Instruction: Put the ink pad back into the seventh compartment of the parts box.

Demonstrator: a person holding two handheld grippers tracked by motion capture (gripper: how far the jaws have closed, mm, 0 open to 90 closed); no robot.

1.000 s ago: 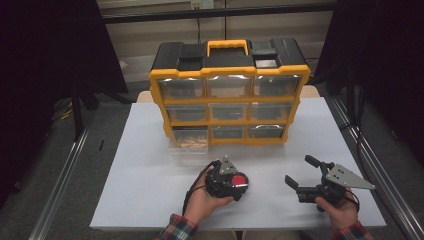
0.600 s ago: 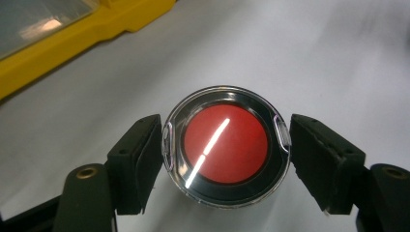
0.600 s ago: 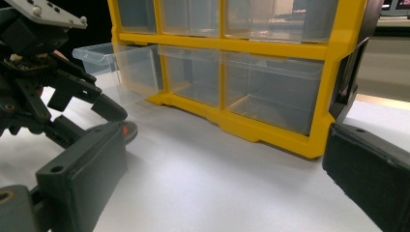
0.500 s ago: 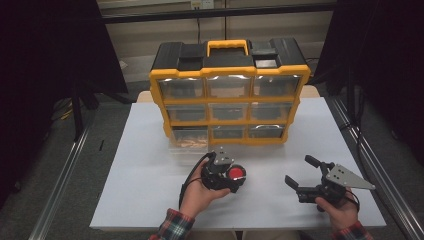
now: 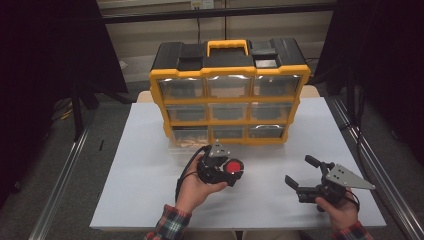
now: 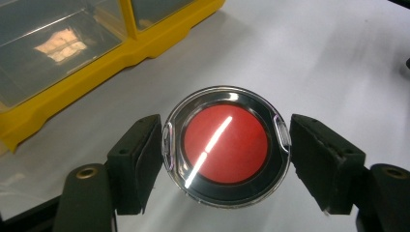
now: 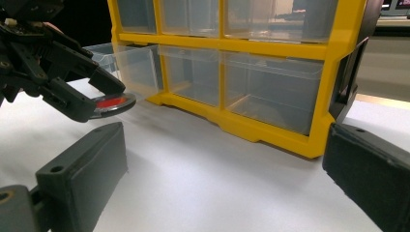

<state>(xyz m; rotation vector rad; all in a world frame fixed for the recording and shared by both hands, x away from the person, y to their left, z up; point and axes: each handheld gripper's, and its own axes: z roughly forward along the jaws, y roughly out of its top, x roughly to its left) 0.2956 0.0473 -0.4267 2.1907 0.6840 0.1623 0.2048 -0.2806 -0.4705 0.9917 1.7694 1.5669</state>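
A round red disc (image 6: 226, 144) with a black ring and a clear rim hangs a little above the white table (image 5: 140, 165). My left gripper (image 5: 233, 169) is shut on it, one pad against each side of the rim. From the right gripper view the disc (image 7: 110, 102) lies flat between the left gripper's fingers (image 7: 77, 104), just in front of the organiser's bottom left drawer (image 7: 135, 65), which is pulled out. My right gripper (image 5: 300, 171) stands open over the table at the front right, nothing between its jaws.
A yellow and black drawer organiser (image 5: 230, 75) with clear drawers stands at the back middle of the table. Metal rails (image 5: 60, 185) run along both sides of the table. Bare tabletop lies between the two hands.
My left hand has lifted the red disc and carried it a little farther from the person, toward the organiser. The right hand has stayed in place.
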